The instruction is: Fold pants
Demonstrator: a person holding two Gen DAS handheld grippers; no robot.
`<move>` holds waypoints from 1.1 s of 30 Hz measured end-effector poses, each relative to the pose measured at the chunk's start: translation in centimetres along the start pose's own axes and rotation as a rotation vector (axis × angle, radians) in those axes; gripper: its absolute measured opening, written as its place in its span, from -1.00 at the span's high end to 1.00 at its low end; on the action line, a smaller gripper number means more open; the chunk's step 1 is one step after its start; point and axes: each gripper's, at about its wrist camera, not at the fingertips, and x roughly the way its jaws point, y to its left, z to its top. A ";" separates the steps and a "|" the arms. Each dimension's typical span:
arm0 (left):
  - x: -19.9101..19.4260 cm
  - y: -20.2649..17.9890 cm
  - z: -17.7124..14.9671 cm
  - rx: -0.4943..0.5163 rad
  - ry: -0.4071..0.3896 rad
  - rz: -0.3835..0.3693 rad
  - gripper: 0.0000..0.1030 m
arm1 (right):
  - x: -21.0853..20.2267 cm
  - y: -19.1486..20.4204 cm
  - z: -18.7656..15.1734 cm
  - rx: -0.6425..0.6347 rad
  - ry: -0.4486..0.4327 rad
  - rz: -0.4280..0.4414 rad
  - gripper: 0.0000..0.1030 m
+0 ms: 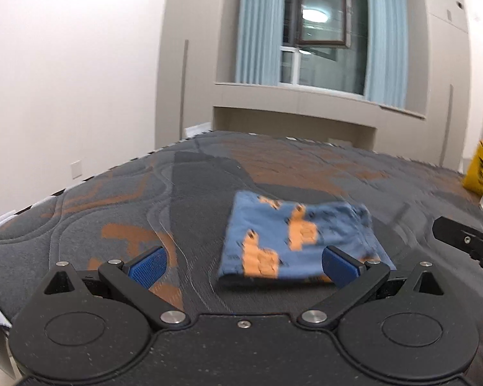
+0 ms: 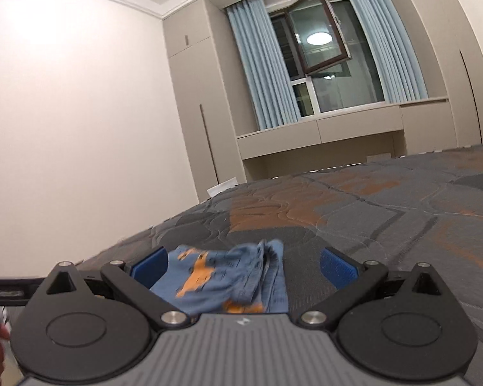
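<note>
1. Left wrist view: a mattress [image 1: 183,180], quilted in dark grey with orange patches, fills the lower half of the picture. Its far edge runs from 9 o'clock up toward 12 and across toward 3 o'clock. Broad bare quilt lies at 9 to 11 o'clock of the folded cloth.

2. Beyond the far edge stand a pale wall, beige cabinets, and a window [image 1: 318,22] with blue curtains at 12 o'clock.

3. The pants [image 1: 293,241], blue with orange figures, lie folded into a small flat rectangle on the mattress, a little toward 1 o'clock from the picture's centre. The near fold edge faces the camera; the cloth is blurred.

4. The left gripper [image 1: 244,265] has its blue-padded fingers spread wide, holding nothing. The right-hand pad overlaps the near right corner of the pants in the picture; whether it touches is unclear.

5. A yellow bag [image 1: 481,170] sits on the mattress at 3 o'clock, well apart from the pants.

6. Right wrist view: the right gripper [image 2: 244,268] also has its fingers spread wide and grips nothing. The pants [image 2: 222,276] lie just ahead, between the fingers and nearer the left-hand one, with layered edges showing on their right side. Open quilt stretches from 1 to 3 o'clock.
</note>
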 end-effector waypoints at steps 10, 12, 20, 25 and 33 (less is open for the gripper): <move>-4.8 -0.1 -4.1 -0.021 0.002 -0.020 -0.99 | -8.5 3.5 -3.6 -0.150 -0.034 -0.073 -1.00; -5.7 0.1 -4.7 -0.012 -0.003 -0.012 -0.99 | -9.4 4.5 -4.2 -0.196 -0.041 -0.091 -1.00; -8.5 1.3 -6.2 0.035 -0.020 0.004 -0.99 | -11.6 5.4 -5.8 -0.169 -0.028 -0.088 -1.00; -9.1 2.1 -7.0 0.028 -0.014 0.016 -0.99 | -12.4 4.9 -5.9 -0.150 -0.027 -0.082 -1.00; -8.9 2.2 -7.3 0.025 -0.006 0.021 -0.99 | -12.5 4.8 -6.4 -0.137 -0.016 -0.082 -1.00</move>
